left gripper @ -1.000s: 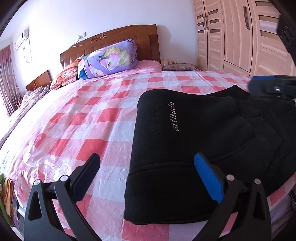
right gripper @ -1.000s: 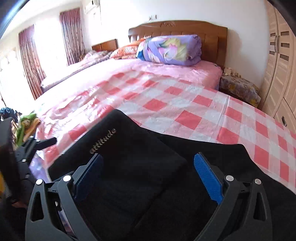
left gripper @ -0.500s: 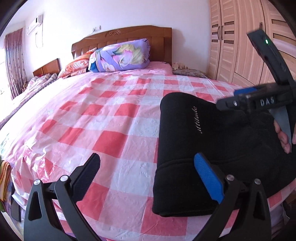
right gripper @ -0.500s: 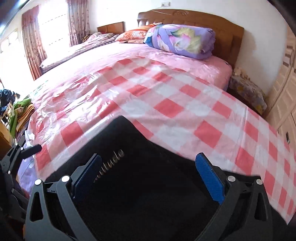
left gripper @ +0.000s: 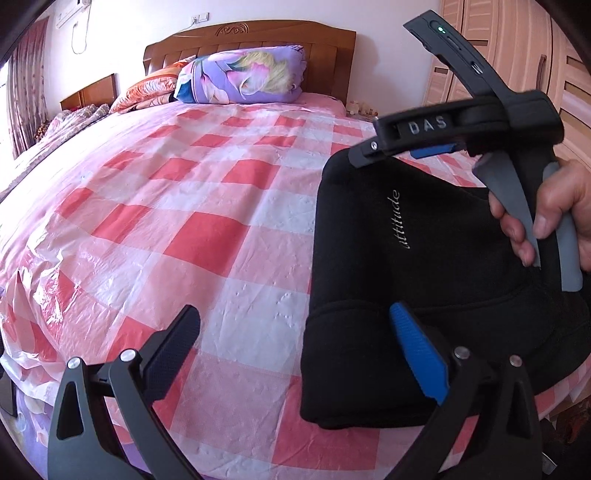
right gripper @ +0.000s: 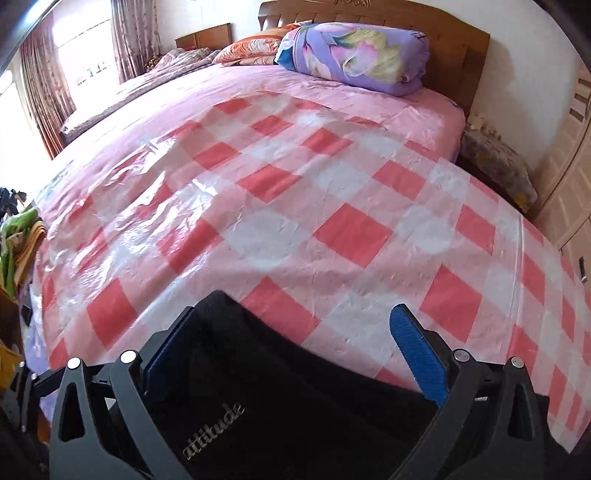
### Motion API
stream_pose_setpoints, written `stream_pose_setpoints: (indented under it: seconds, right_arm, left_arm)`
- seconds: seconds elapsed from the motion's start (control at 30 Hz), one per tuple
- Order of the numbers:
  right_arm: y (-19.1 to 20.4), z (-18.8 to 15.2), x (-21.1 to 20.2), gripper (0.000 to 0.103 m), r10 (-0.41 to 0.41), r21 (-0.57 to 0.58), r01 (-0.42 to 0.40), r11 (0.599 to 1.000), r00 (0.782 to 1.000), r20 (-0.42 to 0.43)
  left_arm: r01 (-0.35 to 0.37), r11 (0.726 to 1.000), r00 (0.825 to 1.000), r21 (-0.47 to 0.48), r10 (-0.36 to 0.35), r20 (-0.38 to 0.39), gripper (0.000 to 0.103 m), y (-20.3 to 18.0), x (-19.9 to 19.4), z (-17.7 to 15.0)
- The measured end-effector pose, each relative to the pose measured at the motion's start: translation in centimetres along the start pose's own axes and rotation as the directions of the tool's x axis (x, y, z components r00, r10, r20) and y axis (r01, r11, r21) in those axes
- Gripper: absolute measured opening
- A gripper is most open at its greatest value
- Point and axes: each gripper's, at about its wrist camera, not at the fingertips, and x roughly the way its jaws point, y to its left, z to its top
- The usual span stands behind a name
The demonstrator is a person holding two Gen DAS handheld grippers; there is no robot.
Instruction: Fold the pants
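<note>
The black pants [left gripper: 413, 295], folded into a thick stack with "attitude" lettering on top, lie on the pink checked bed cover near its front edge; they also show in the right wrist view [right gripper: 280, 406]. My left gripper [left gripper: 295, 343] is open and empty, with its right finger over the stack's left edge. My right gripper [right gripper: 295, 343] is open and empty, hovering over the stack's far corner. In the left wrist view the right gripper [left gripper: 417, 146] shows from the side above the stack, held by a hand.
The checked plastic cover [left gripper: 184, 229] spreads over the bed to the left and beyond. A rolled purple quilt [left gripper: 243, 75] and pillows lie by the wooden headboard [left gripper: 258, 35]. Wardrobe doors [left gripper: 517, 55] stand on the right. Clothes [right gripper: 18, 236] are piled at the left.
Both grippers have drawn back and left from the folded stack, staying open. The right gripper has risen above the stack's far corner. The pants have stayed put.
</note>
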Motion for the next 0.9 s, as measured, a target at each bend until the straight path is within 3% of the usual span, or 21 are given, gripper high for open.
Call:
stream_pose_setpoints:
  seconds: [0.13, 0.27, 0.37, 0.5, 0.63, 0.7, 0.73, 0.83, 0.9]
  right_arm:
    - [-0.3, 0.4, 2.0, 0.098, 0.033, 0.026, -0.032, 0.999, 0.998, -0.049]
    - [-1.0, 0.6, -0.6, 0.098, 0.032, 0.053, -0.032, 0.998, 0.999, 0.009]
    - [-1.4, -0.2, 0.3, 0.098, 0.01, 0.035, -0.009, 0.999, 1.0, -0.024]
    - [-2.9, -0.7, 1.3, 0.098, 0.079, 0.124, -0.077, 0.989, 0.997, -0.016]
    - [-2.0, -0.7, -1.7, 0.098, 0.063, 0.114, -0.071, 0.991, 0.995, 0.071]
    - [-0.8, -0.9, -0.3, 0.098, -0.006, 0.039, 0.006, 0.999, 1.0, 0.003]
    - [-0.5, -1.2, 0.3, 0.098, 0.004, 0.019, -0.003, 1.0, 1.0, -0.012]
    - [-1.8, -1.0, -0.4, 0.098, 0.064, 0.102, -0.061, 0.993, 0.998, -0.023]
    - [-2.1, -1.3, -3.6, 0.098, 0.096, 0.102, -0.1, 0.99, 0.995, 0.04]
  left_arm:
    - [0.0, 1.0, 1.0, 0.0, 0.0, -0.003, 0.102, 0.0, -0.1, 0.1]
    - [0.0, 1.0, 1.0, 0.009, 0.0, -0.004, 0.102, 0.0, -0.1, 0.1]
    - [-0.001, 1.0, 1.0, 0.001, 0.001, -0.003, 0.102, 0.1, -0.1, 0.1]
    - [-0.038, 0.999, 0.999, 0.025, 0.038, 0.0, 0.102, -0.4, -0.2, 0.2]
    - [-0.089, 0.993, 0.996, 0.074, 0.088, 0.014, 0.102, -1.2, -0.5, 0.3]
    - [-0.089, 0.994, 0.996, 0.067, 0.089, 0.014, 0.102, -1.1, -0.4, 0.3]
    - [-0.089, 0.994, 0.996, 0.064, 0.088, 0.014, 0.102, -1.0, -0.4, 0.3]
    - [-0.098, 0.993, 0.995, 0.072, 0.098, 0.014, 0.102, -1.1, -0.4, 0.3]
    - [-0.105, 0.991, 0.994, 0.081, 0.105, 0.014, 0.102, -1.2, -0.5, 0.4]
